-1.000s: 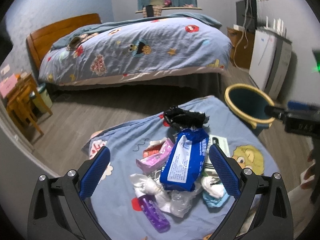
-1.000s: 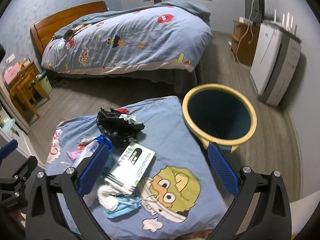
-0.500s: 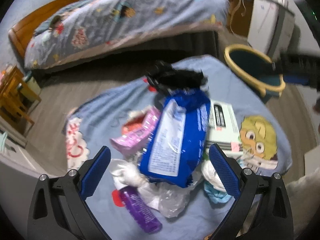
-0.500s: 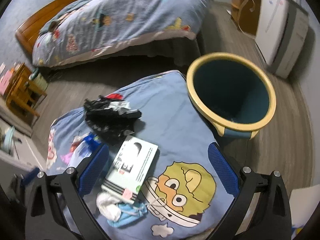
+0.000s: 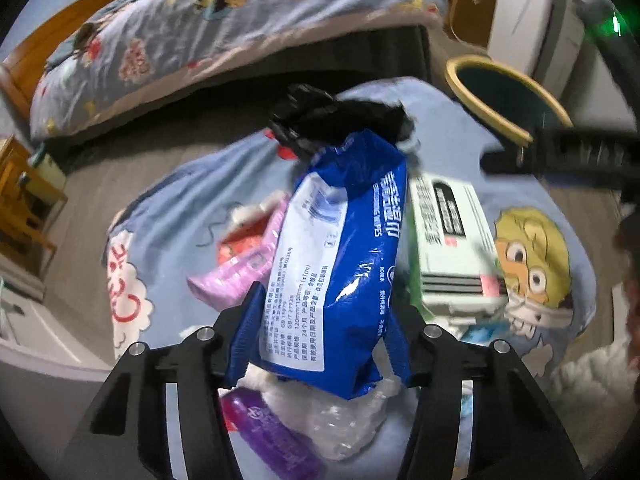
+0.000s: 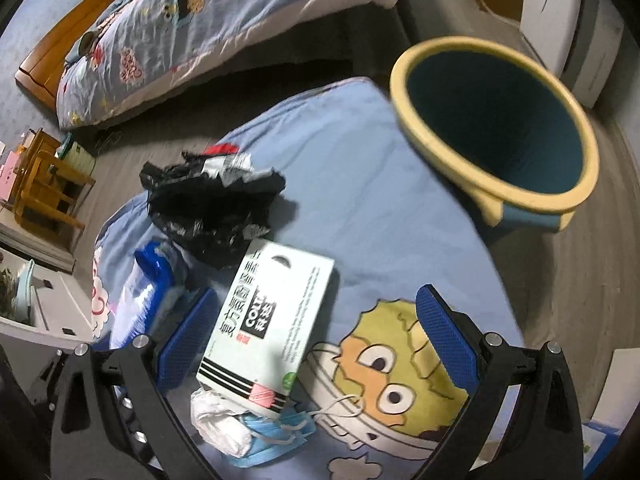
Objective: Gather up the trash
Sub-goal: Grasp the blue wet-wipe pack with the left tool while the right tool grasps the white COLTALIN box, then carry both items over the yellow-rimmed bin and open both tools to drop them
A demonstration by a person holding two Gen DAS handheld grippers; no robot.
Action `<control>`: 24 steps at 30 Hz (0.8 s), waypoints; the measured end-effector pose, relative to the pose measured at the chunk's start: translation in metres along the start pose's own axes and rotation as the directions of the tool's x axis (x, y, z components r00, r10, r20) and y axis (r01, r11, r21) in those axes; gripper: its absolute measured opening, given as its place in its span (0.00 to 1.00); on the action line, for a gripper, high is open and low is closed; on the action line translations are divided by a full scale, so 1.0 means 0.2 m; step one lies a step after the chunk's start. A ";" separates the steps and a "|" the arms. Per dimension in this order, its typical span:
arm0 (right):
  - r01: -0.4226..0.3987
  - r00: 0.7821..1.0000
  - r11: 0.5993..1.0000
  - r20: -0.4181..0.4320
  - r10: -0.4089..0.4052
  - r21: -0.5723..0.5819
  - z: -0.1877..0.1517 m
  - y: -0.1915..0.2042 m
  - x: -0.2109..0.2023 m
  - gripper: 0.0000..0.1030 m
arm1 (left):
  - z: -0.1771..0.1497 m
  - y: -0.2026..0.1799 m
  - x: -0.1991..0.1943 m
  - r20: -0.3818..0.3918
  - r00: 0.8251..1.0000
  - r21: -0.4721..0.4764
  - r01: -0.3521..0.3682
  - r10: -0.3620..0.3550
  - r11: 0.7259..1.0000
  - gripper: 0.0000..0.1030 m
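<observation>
A trash pile lies on a blue cartoon cloth (image 6: 360, 184) on the floor. My left gripper (image 5: 324, 338) is closing, and its blue pads touch both sides of the blue wipes pack (image 5: 344, 248), which tilts up out of the pile. Around it lie a pink packet (image 5: 240, 272), a purple tube (image 5: 272, 428) and clear plastic (image 5: 344, 420). My right gripper (image 6: 316, 340) is open, its fingers straddling a white box (image 6: 272, 320) without touching it. A black bag (image 6: 212, 204) sits behind, and a blue face mask (image 6: 272, 436) and tissue (image 6: 216, 420) lie under the box.
A blue bin with a yellow rim (image 6: 404, 92) stands just off the cloth's far right corner. A bed (image 5: 224, 32) fills the background. There is a white appliance (image 6: 576, 24) at the right wall and a wooden stool (image 6: 44, 188) at the left.
Both grippers have come down and tilted toward the pile. The left jaws went from wide open to closing on the blue wipes pack. The right jaws stay wide.
</observation>
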State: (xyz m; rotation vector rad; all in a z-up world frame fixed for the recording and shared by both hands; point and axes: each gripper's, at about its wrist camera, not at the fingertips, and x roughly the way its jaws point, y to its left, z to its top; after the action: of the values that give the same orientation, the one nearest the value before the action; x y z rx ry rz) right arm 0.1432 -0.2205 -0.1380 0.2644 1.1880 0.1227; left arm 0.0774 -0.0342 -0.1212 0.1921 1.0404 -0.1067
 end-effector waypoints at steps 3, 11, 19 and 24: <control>-0.008 1.000 1.000 -0.020 0.008 -0.004 -0.02 0.03 0.04 0.95 | 0.01 0.05 -0.02 0.026 1.000 -0.047 -0.007 0.008 0.999 0.53; -0.022 0.996 1.000 -0.082 0.021 -0.015 -0.10 0.15 0.22 0.95 | 0.00 0.15 -0.06 0.038 0.999 -0.120 0.001 0.003 0.993 0.48; 0.033 0.992 0.998 -0.116 -0.039 -0.053 -0.13 0.21 0.28 0.78 | -0.02 0.18 -0.06 0.034 0.999 -0.126 0.018 -0.014 0.992 0.41; 0.045 0.996 0.999 -0.074 -0.047 -0.022 -0.13 0.15 0.19 0.74 | -0.01 0.20 -0.10 0.062 0.998 -0.161 0.039 -0.029 0.986 0.37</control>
State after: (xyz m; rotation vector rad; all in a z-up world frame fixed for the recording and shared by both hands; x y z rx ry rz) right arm 0.1353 -0.1799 -0.1734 0.2164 1.2651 0.1048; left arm 0.0728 0.0062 -0.1010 0.0236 0.9886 -0.0582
